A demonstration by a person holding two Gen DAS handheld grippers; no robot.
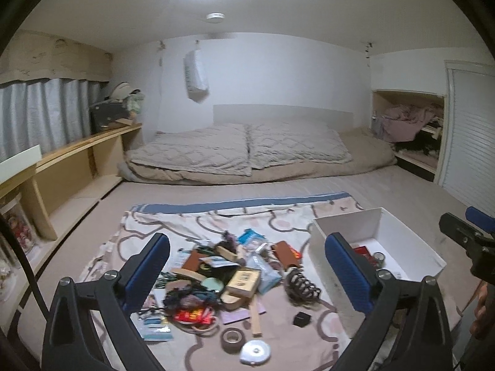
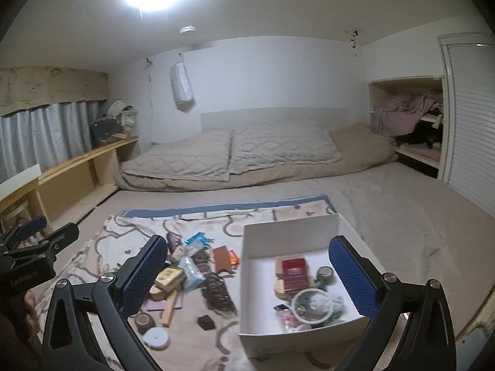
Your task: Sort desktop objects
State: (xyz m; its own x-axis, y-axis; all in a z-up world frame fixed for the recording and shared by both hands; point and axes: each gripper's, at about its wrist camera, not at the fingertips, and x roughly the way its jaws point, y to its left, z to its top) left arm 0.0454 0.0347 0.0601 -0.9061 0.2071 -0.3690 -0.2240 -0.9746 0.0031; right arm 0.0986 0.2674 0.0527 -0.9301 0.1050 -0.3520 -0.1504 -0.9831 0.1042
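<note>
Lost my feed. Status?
Left tongs open, empty. Right tongs open, empty. White box part-filled; pile still on blanket. Nothing blocking.

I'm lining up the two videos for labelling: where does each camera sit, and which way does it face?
Left wrist: rides the left gripper, open, looking forward and down at the clutter pile on the patterned blanket; the right gripper shows at the right edge.
Right wrist: rides the right gripper, open, over the white rectangular box; the left gripper and some fingers show at left.
Shared: blanket, box, black coiled hair clip, beige bedding.
</note>
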